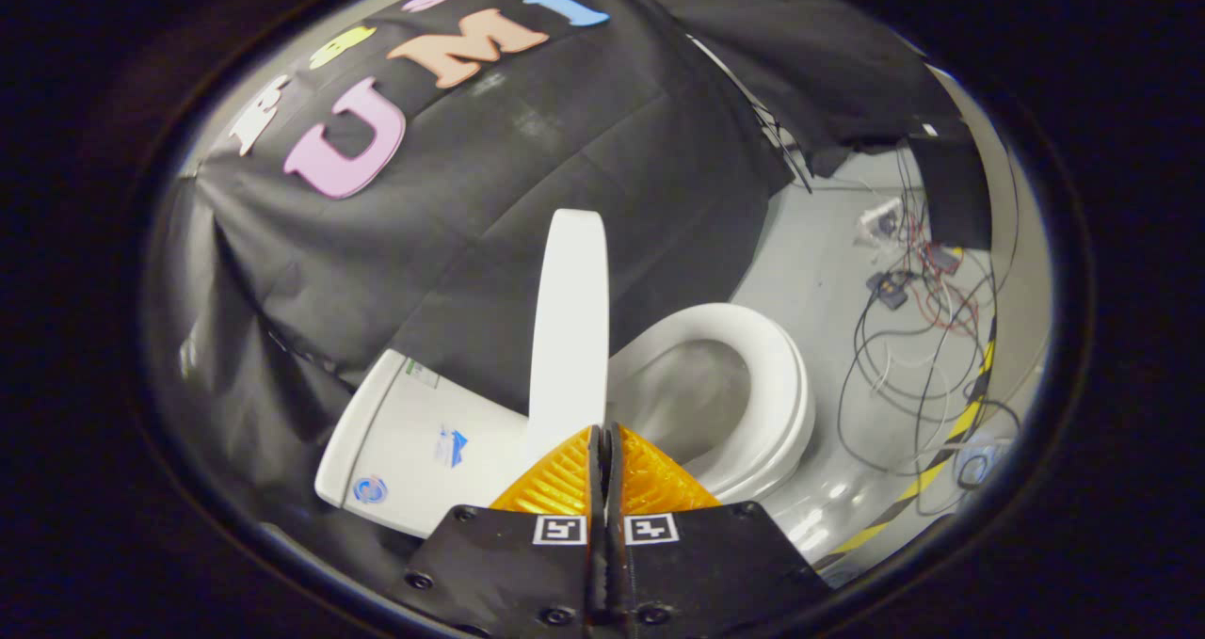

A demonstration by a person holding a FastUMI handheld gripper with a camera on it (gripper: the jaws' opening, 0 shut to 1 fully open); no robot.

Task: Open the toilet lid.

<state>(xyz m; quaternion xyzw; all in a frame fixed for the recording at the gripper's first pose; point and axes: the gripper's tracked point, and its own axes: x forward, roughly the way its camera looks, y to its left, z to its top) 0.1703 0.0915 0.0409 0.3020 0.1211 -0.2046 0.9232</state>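
Toilet lid (pixel 568 328) upright, just beyond clenched, empty tongs (pixel 603 432); likely to drop onto seat (pixel 767 385) if nudged forward.

I see black cloth (pixel 527 206) draped as the booth wall, a grey floor (pixel 819 272), tangled cables (pixel 904 357) (black, red, white) near a small board (pixel 880 220), yellow-black striped tape (pixel 927 474).

No legible text, stickers on toilet tank (pixel 414 441) too blurred, square markers on tongs (pixel 604 441).
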